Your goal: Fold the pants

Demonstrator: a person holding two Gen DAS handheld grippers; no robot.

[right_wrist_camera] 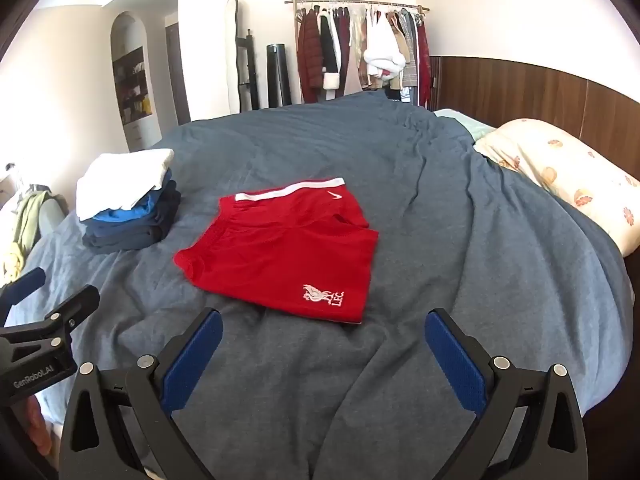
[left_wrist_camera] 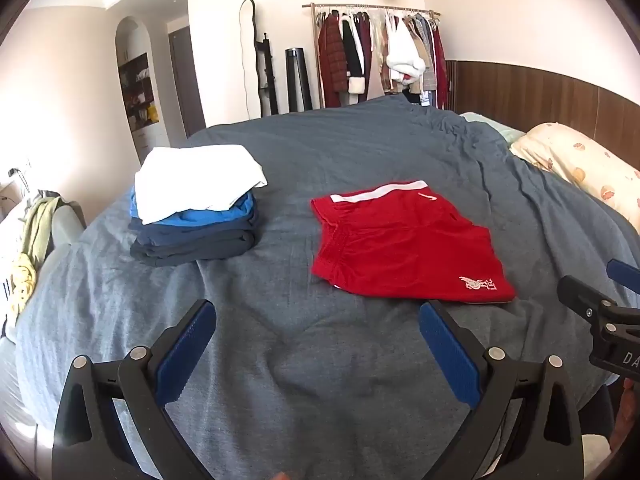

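Note:
Red shorts [left_wrist_camera: 404,248] with a white waistband and a white crest lie folded in half on the grey-blue bed cover [left_wrist_camera: 320,360]. They also show in the right wrist view [right_wrist_camera: 284,248]. My left gripper [left_wrist_camera: 316,312] is open and empty, above the cover in front of the shorts and slightly left of them. My right gripper [right_wrist_camera: 324,320] is open and empty, just in front of the shorts' near hem. Each gripper shows at the edge of the other's view: the right gripper [left_wrist_camera: 600,308] and the left gripper [right_wrist_camera: 44,312].
A stack of folded clothes [left_wrist_camera: 196,212], white on top over blue and dark pieces, sits left of the shorts [right_wrist_camera: 128,200]. A floral pillow [left_wrist_camera: 580,164] lies at the right by the wooden headboard [left_wrist_camera: 540,92]. A clothes rack [left_wrist_camera: 376,56] stands beyond the bed.

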